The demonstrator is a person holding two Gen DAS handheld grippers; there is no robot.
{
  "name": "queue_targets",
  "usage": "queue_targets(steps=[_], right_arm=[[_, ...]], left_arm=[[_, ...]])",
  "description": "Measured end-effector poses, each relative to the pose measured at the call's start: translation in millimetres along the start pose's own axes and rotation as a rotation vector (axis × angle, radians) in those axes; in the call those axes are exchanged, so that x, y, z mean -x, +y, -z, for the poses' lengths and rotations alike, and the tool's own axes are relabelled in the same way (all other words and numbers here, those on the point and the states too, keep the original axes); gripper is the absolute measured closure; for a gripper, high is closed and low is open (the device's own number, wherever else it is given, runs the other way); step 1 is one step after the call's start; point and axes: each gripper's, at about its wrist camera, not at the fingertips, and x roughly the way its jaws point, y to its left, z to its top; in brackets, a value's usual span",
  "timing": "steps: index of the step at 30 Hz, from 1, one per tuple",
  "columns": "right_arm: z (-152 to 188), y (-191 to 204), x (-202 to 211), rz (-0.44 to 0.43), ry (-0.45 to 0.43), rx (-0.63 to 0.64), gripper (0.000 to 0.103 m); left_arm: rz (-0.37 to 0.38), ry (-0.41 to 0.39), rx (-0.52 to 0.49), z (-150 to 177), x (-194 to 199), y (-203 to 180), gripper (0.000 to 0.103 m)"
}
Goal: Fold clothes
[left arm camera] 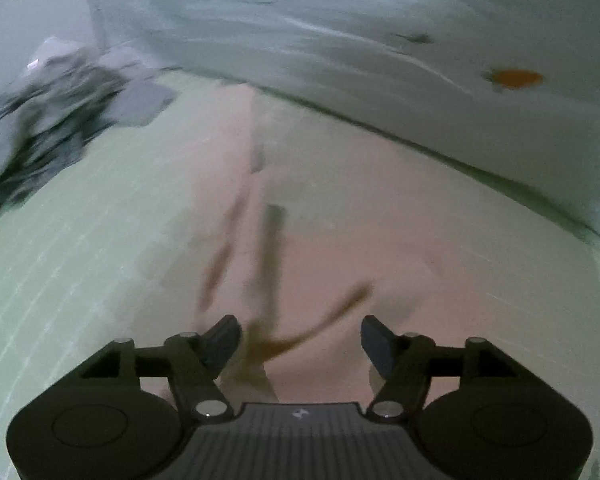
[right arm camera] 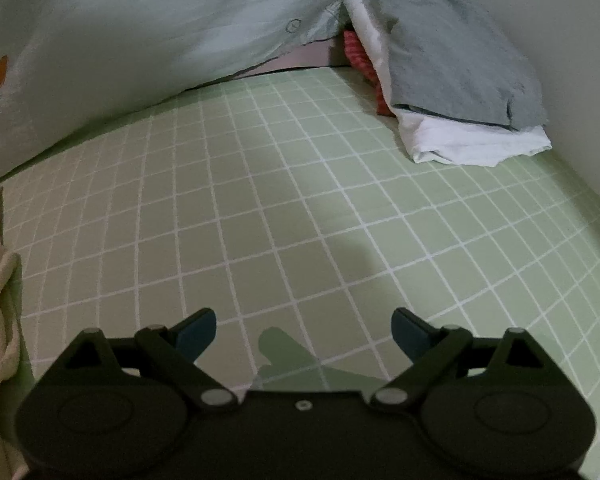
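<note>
Left claw [left arm camera: 300, 340]: jaws standing wide apart, gripping nothing, hovering just over a pale pink garment [left arm camera: 340, 220]. The garment is lying spread on the green checked bed sheet [left arm camera: 80, 240], running away from the claw toward the pale quilt [left arm camera: 340, 20] with its carrot print [left arm camera: 514, 77]. Dark creases are running lengthwise down the pink cloth; this view is blurred, so I cannot tell what kind of garment it is or whether any fold is already in it. A dark jumbled shape [left arm camera: 60, 104] is showing at the far left, too smeared to identify.

Right claw [right arm camera: 304, 332]: jaws also wide apart and empty, hanging over bare sheet. A cream-pink cloth edge [right arm camera: 0, 300] is lying at the left margin of this view, beside the claw and not touching it; probably the same garment.

Beyond, against the wall [right arm camera: 560, 20]: a stack of folded clothes [right arm camera: 452, 76], grey on top, white beneath, something red under that.

Judgement: part of the job is looking done, going by the stack. The pink piece is appearing next, with neither claw gripping it yet. How many items are remaining, I cannot tell.
</note>
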Motion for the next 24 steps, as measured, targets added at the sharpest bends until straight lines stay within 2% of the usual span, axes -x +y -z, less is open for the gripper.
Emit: queue_targets(steps=[4, 9, 13, 15, 17, 18, 21, 24], right_arm=[[0.1, -5.0, -4.2, 0.018, 0.014, -0.023, 0.007], [1.1, -11.8, -9.4, 0.041, 0.032, -0.049, 0.007], [1.4, -15.1, -13.3, 0.061, 0.045, -0.058, 0.007], [2.2, -15.5, -14.2, 0.07, 0.051, -0.061, 0.007], [2.6, -14.5, -14.4, 0.075, 0.055, -0.058, 0.007], [2.8, -14.0, -14.5, 0.077, 0.057, -0.056, 0.007], [1.9, -8.7, -13.7, 0.071, 0.056, -0.032, 0.007], [0.2, 0.7, -12.1, 0.056, 0.049, 0.018, 0.007]], left_arm=[[0.061, -0.001, -0.092, -2.0, -5.9, -40.9, 0.033], [0.14, 0.086, -0.182, 1.8, -39.3, -83.3, 0.031], [0.144, 0.123, -0.198, 3.5, -60.5, -94.3, 0.031], [0.138, 0.112, -0.192, 3.5, -62.6, -91.8, 0.04], [0.142, 0.101, -0.176, 3.1, -63.4, -86.9, 0.079], [0.161, 0.095, -0.147, 2.0, -61.3, -80.2, 0.089], [0.202, 0.054, -0.025, 0.1, -46.5, -49.3, 0.092], [0.199, -0.007, 0.107, 4.2, -27.2, -11.2, 0.092]])
